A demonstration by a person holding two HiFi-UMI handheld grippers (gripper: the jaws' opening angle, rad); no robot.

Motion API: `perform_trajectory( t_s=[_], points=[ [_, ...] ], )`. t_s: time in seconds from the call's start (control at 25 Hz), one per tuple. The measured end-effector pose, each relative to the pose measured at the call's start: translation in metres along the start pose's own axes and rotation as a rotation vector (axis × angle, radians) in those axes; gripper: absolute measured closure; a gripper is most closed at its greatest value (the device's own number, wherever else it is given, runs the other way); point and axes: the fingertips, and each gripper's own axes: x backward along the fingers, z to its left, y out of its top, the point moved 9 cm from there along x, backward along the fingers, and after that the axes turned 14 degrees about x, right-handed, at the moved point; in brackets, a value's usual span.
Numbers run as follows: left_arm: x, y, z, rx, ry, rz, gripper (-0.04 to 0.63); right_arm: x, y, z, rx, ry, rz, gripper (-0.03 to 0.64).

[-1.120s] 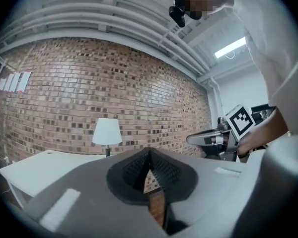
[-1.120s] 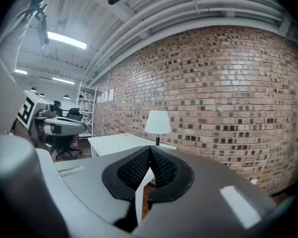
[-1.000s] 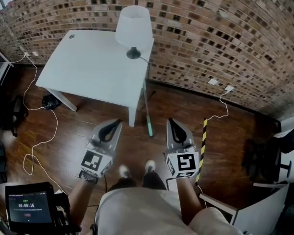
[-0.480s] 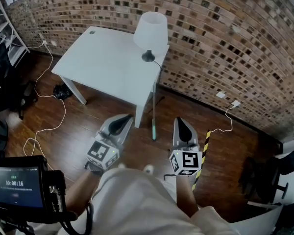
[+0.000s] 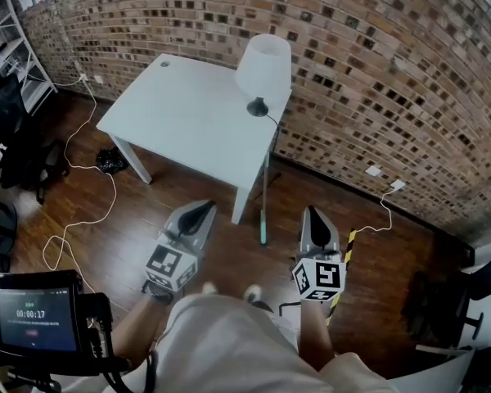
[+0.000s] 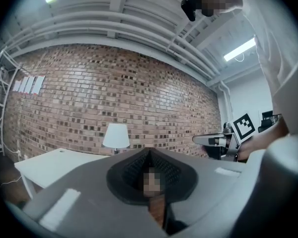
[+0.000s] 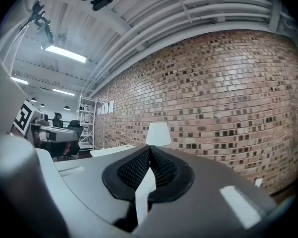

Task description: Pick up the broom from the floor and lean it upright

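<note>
Your left gripper and right gripper are both pinched shut on nothing and held level above the wooden floor. The likely broom, a yellow-and-black striped pole, lies on the floor just beside the right one. Open that gripper wide, stoop, and take the handle crosswise. A green-tipped pole leans at the table corner.

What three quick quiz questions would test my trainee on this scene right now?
1. True or false: the lamp stands on the white table.
2. The left gripper and right gripper are both: A open, B shut and empty, C shut on a cable.
3. Fill in: the wall behind the table is built of ____.
Key: 1 true; 2 B; 3 brick.
</note>
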Motion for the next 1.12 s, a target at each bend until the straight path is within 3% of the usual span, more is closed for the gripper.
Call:
perform_trajectory(
  t_s=[0.28,0.56,0.84,0.96,1.12],
  points=[
    [0.036,-0.009,0.017,0.006,-0.027,0.066,0.595,0.026,0.001,0.033,0.005,0.038,0.066,0.603],
    [0.066,-0.035,-0.008,0.087,0.110,0.106,0.595,0.076,-0.010,0.039,-0.010,0.083,0.052,0.603],
    [0.102,-0.059,-0.091,0.015,0.037,0.126,0.594,0.150,-0.018,0.024,-0.037,0.071,-0.023,0.603],
    [0.119,-0.070,-0.139,-0.023,0.053,0.099,0.594,0.198,-0.024,0.010,-0.055,0.080,-0.024,0.604],
    [0.145,-0.093,-0.203,0.000,0.096,0.061,0.594,0.268,-0.040,-0.007,-0.046,0.112,0.005,0.604]
  ],
)
